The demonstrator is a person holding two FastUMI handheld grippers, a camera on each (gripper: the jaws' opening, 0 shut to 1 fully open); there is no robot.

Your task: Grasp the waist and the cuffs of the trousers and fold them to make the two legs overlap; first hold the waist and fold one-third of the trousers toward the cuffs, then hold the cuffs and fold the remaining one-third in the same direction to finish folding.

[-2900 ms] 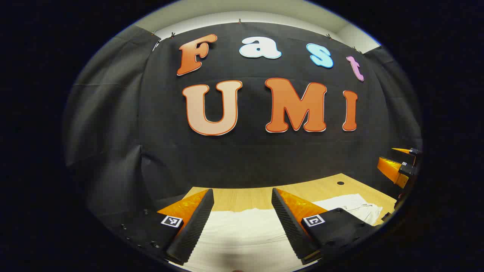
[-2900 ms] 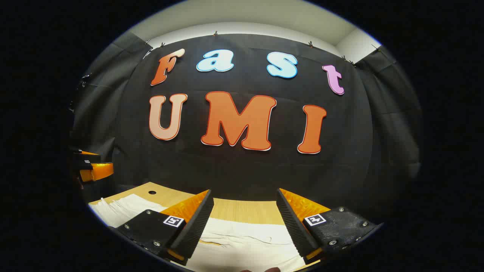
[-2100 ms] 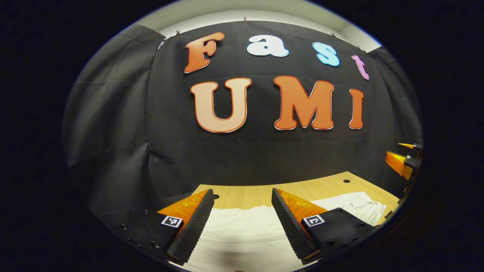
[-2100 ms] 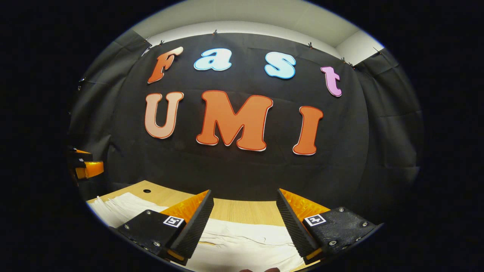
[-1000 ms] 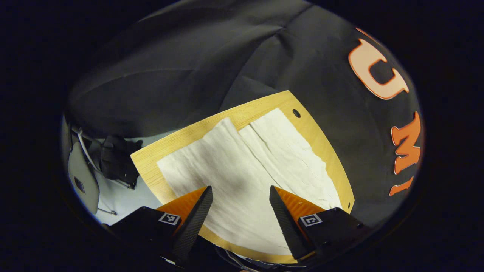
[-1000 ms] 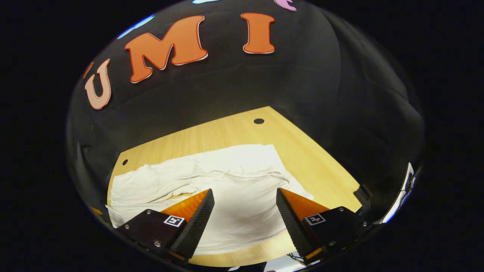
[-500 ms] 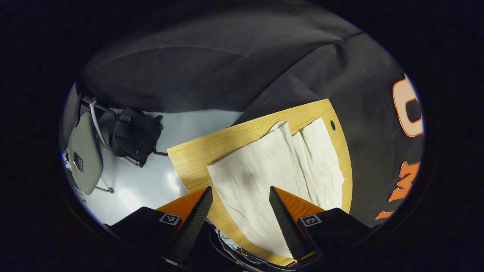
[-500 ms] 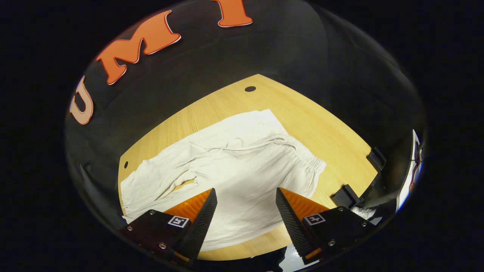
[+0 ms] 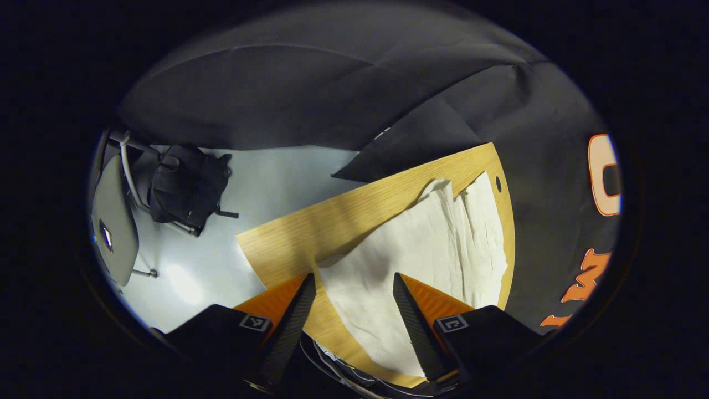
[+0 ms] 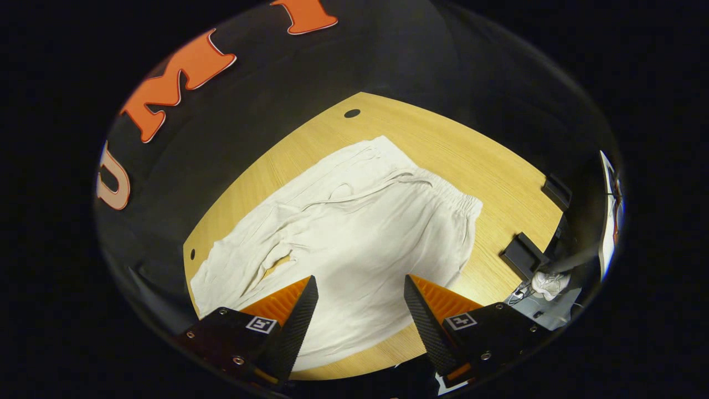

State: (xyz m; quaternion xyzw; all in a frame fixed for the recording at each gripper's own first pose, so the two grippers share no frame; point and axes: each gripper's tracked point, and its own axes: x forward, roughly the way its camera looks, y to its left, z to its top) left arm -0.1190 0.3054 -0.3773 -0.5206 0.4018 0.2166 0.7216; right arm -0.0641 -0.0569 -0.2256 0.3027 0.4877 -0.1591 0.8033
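1. Two tongs, mine, hang over one tabletop (image 9: 288, 233), both with jaws spread wide and nothing between them.
2. My left tongs (image 9: 352, 321) sit above the cuff end of the trousers (image 9: 421, 249). On the floor (image 9: 260, 183) to the left stand a chair (image 9: 113, 221) and a dark bag (image 9: 185, 185).
3. From the left gripper view the two legs run away from me toward the far corner of the tabletop, side by side; the nearer one's cuff corner is lifted a little and casts a shadow on the wood. A small hole (image 9: 498, 180) in the tabletop lies just beyond the far leg.
4. My right tongs (image 10: 360, 324) hover above the waist end of the trousers (image 10: 354, 233), apart from the cloth.
5. In the right gripper view the trousers lie flat and spread out, legs reaching to the left, the gathered waistband (image 10: 460, 205) to the right, with a drawstring (image 10: 360, 191) lying across the fabric.
6. A slit of bare wood shows between the legs near the crotch.
7. Right of the waistband, at the tabletop's edge, sit two dark clamps (image 10: 523, 255), and past them a pale shoe (image 10: 549, 282) on the floor.
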